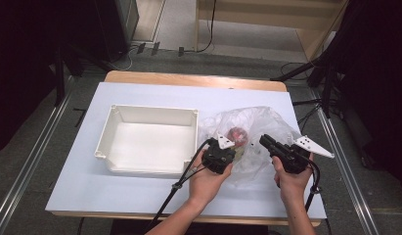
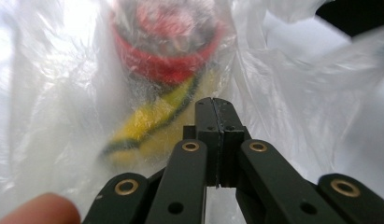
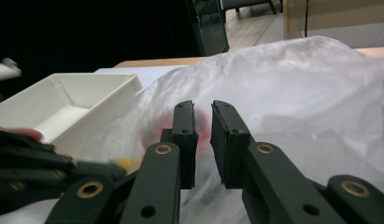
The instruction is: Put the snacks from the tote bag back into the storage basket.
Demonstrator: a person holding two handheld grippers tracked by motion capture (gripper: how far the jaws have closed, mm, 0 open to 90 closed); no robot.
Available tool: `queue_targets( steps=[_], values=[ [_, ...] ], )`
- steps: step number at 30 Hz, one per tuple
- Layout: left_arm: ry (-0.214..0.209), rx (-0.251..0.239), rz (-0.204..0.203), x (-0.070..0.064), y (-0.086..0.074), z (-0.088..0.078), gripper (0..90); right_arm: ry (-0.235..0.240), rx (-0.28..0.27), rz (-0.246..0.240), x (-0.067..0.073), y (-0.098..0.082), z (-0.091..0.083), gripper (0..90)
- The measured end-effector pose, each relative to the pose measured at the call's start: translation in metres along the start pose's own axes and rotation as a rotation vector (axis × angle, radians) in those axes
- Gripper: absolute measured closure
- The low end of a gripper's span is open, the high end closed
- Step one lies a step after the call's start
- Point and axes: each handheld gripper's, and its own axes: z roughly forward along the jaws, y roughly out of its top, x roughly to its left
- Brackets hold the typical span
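Thin plastic bag [image 1: 257, 128] near table's right edge, probably pinched by shut left gripper [image 2: 216, 112]; right gripper [image 3: 203, 128] slightly ajar, empty; could tear or slip.

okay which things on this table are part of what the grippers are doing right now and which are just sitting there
In use:
- clear plastic bag
- red and yellow item inside the bag
- left gripper, jaws shut at the bag
- right gripper, jaws slightly apart by the bag

Lying about:
- white tray
- white table
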Motion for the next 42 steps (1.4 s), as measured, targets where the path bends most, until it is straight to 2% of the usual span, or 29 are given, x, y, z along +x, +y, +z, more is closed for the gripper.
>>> queue_targets(
  steps=[4,8,9,12,15,18,20,21,22,23,24,26,28,30,32,33,34,35,36,39,42],
  values=[
    [0.042,-0.081,-0.027,0.009,0.007,-0.013,90.0,-0.014,0.022,-0.004,-0.001,-0.002,0.002,80.3],
    [0.101,-0.106,-0.066,0.024,0.013,-0.016,90.0,-0.027,0.027,-0.021,0.004,-0.002,0.005,78.6],
    [0.132,-0.114,-0.071,0.027,0.013,-0.016,90.0,-0.028,0.028,-0.026,0.005,-0.002,0.006,78.6],
    [0.224,-0.111,-0.037,0.027,0.011,-0.012,90.0,-0.031,0.042,-0.047,0.009,-0.003,0.009,78.5],
    [0.249,-0.093,0.009,0.021,0.008,-0.007,90.0,-0.031,0.045,-0.058,0.010,-0.004,0.011,78.5],
    [0.243,-0.069,0.046,0.011,0.005,-0.002,87.8,-0.030,0.041,-0.057,0.011,-0.003,0.011,78.5],
    [0.238,-0.073,0.037,0.008,0.005,-0.002,76.9,-0.027,0.048,-0.050,0.012,-0.004,0.012,78.5],
    [0.237,-0.084,0.022,0.008,0.006,-0.004,66.6,-0.022,0.069,-0.056,0.011,-0.006,0.015,78.4],
    [0.236,-0.101,0.008,0.007,0.008,-0.007,66.6,-0.022,0.069,-0.056,0.011,-0.006,0.015,78.4],
    [0.230,-0.122,-0.003,0.006,0.010,-0.011,58.0,-0.023,0.085,-0.054,0.013,-0.009,0.018,78.4],
    [0.227,-0.145,-0.010,0.005,0.012,-0.015,58.0,-0.023,0.085,-0.054,0.013,-0.009,0.018,78.4],
    [0.210,-0.184,-0.018,0.002,0.015,-0.023,51.3,-0.021,0.090,-0.059,0.013,-0.010,0.020,78.4],
    [0.187,-0.219,-0.008,-0.003,0.018,-0.028,46.4,-0.023,0.087,-0.054,0.013,-0.009,0.020,78.5],
    [0.163,-0.226,0.009,-0.010,0.019,-0.029,40.3,-0.037,0.077,-0.039,0.010,-0.008,0.018,79.0],
    [0.147,-0.211,0.040,-0.019,0.019,-0.025,38.3,-0.039,0.073,-0.037,0.009,-0.008,0.018,79.2],
    [0.138,-0.187,0.061,-0.023,0.018,-0.021,35.8,-0.040,0.071,-0.026,0.008,-0.008,0.017,79.3],
    [0.143,-0.157,0.085,-0.028,0.018,-0.015,29.5,-0.037,0.066,-0.010,0.006,-0.008,0.016,79.9],
    [0.149,-0.117,0.108,-0.031,0.018,-0.008,29.5,-0.037,0.066,-0.010,0.006,-0.008,0.016,79.9],
    [0.156,-0.076,0.126,-0.034,0.017,-0.001,25.2,-0.034,0.062,0.000,0.005,-0.007,0.016,80.1],
    [0.217,0.010,0.149,-0.036,0.014,0.019,16.5,-0.033,0.061,0.006,0.004,-0.008,0.016,80.4],
    [0.275,0.028,0.146,-0.031,0.013,0.027,19.6,-0.035,0.058,0.002,0.004,-0.008,0.015,80.3]
  ],
)
